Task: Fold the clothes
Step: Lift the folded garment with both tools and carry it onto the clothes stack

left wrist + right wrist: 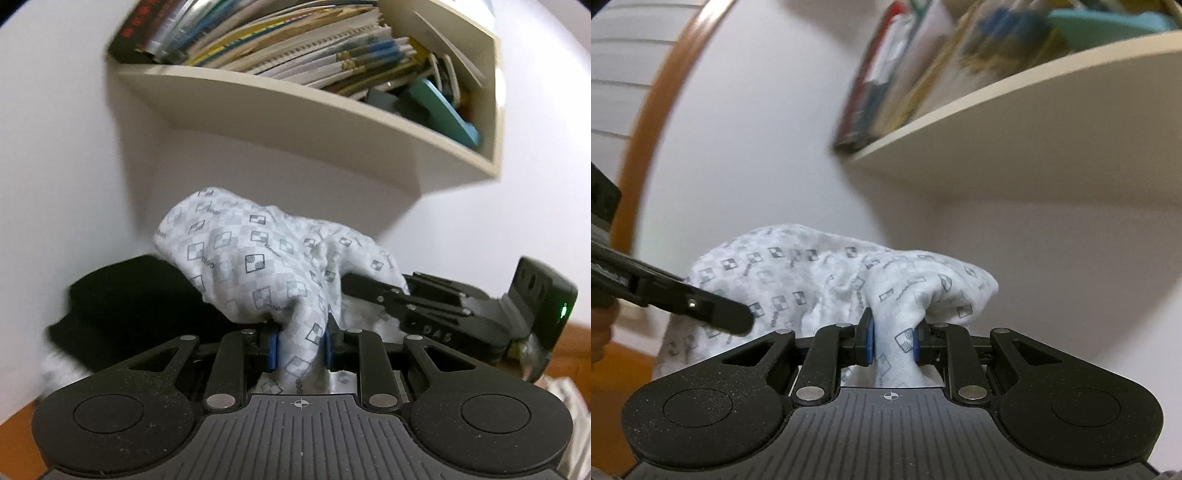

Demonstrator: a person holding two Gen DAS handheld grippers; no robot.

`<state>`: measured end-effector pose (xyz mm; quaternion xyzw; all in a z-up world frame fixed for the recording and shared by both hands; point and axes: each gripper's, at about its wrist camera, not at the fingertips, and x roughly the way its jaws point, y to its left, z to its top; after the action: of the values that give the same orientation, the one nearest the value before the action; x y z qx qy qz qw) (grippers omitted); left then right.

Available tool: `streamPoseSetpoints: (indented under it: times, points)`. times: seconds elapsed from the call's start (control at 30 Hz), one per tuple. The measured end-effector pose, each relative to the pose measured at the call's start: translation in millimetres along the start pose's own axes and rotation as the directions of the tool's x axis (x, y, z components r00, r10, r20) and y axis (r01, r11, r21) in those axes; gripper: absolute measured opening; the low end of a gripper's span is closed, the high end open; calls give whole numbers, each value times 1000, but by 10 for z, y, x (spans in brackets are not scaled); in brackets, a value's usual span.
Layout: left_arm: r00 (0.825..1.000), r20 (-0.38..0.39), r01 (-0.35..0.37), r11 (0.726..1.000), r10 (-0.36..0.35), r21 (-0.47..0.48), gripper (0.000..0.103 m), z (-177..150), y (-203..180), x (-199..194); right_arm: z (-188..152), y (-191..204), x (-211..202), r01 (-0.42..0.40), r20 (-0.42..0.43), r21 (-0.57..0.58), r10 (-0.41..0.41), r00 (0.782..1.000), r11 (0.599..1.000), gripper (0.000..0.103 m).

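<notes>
The left claw [300, 349] is closed on a bunched fold of the white checked garment [236, 258], blue pads pressing the cloth from both sides, and the right claw [891, 345] grips another fold of it likewise. The garment hangs raised between the two claws before a white wall, below a shelf [295, 110] of books; its long axis cannot be told. Its small printed lettering beside the squares is unreadable.

cloth [236, 266]: small printed squares with a short word beside each, too blurred to read
right tongs' body [436, 334]: raised marks, perhaps "D45", unsure
book spines [258, 40]: lettering blurred, unreadable
</notes>
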<state>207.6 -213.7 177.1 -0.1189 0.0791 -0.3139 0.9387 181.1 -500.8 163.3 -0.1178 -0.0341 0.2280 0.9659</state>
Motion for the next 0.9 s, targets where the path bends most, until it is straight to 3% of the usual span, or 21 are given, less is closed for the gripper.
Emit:
streamPoseSetpoints:
  times: [0.17,0.37,0.43,0.6,0.73,0.83,0.87,0.9]
  points:
    - [995,74,67,998,-65,-20,24,229,-54,527,79,-485,216,127,71,-22,-125,990,992,19]
    - [988,98,130,985,-119,-117,24,309,51,912,88,-630,724,235,111,-144,-220,969,961,19]
    - [987,88,147,979,-135,-143,24,332,72,993,122,-767,736,235,126,-84,-223,967,968,19]
    - [986,78,162,954,-147,-252,24,319,184,1044,151,-921,813,225,126,-63,-216,968,972,19]
    - [993,99,88,979,-71,-186,24,285,244,955,154,-830,1083,168,102,-89,-159,982,982,20]
    - [997,62,-42,988,52,-151,25,269,492,1032,129,-678,1525,115,47,-154,-109,993,981,21]
    - [994,49,-87,987,95,-138,28,263,577,1060,113,-618,1706,91,16,-175,-90,996,980,23]
    - [991,-10,-130,982,130,-136,31,236,703,1150,73,-591,1945,63,-43,-189,-72,996,980,33]
